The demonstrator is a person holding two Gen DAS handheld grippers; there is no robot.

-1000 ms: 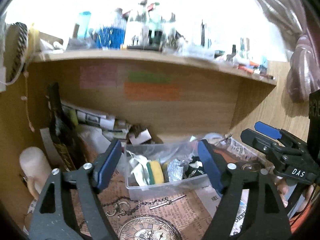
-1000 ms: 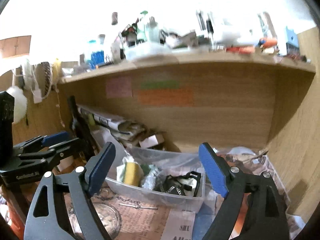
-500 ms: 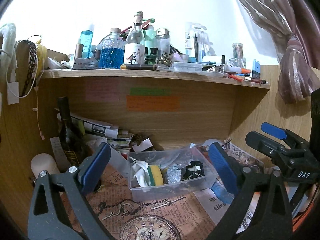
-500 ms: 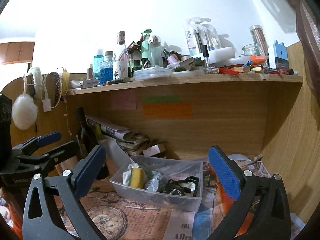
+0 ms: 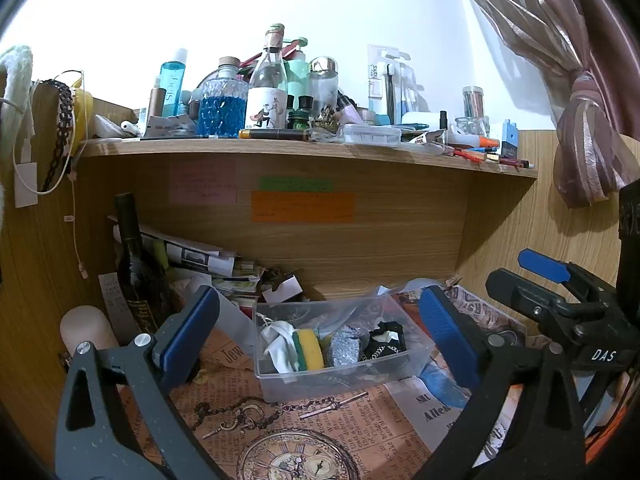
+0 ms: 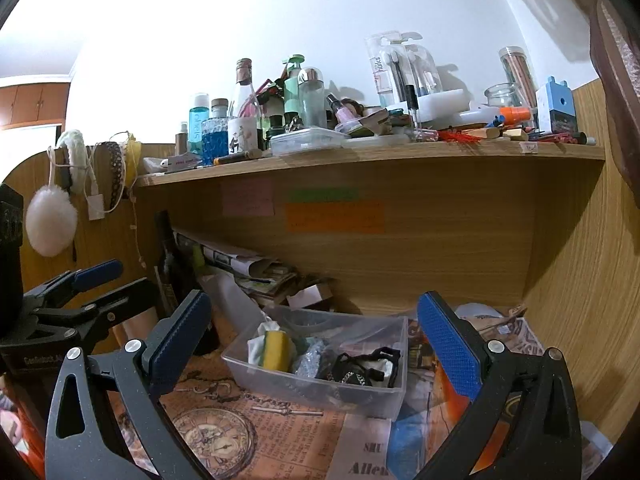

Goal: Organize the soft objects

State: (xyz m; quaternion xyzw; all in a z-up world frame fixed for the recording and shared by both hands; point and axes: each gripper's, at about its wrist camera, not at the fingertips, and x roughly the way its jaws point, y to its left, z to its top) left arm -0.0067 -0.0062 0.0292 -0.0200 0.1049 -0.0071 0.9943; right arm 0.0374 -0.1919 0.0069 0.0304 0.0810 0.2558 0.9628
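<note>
Both hand-held grippers level, jaws wide, facing bin.

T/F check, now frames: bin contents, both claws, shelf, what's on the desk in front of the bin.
1. The sponge lies in the bin. True.
2. The left claw is shut on a cloth. False: it is open and holds nothing.
3. The right claw is open. True.
4. The shelf is bare. False: bottles and clutter crowd it.
5. A key lies on the paper in front of the bin. True.
</note>
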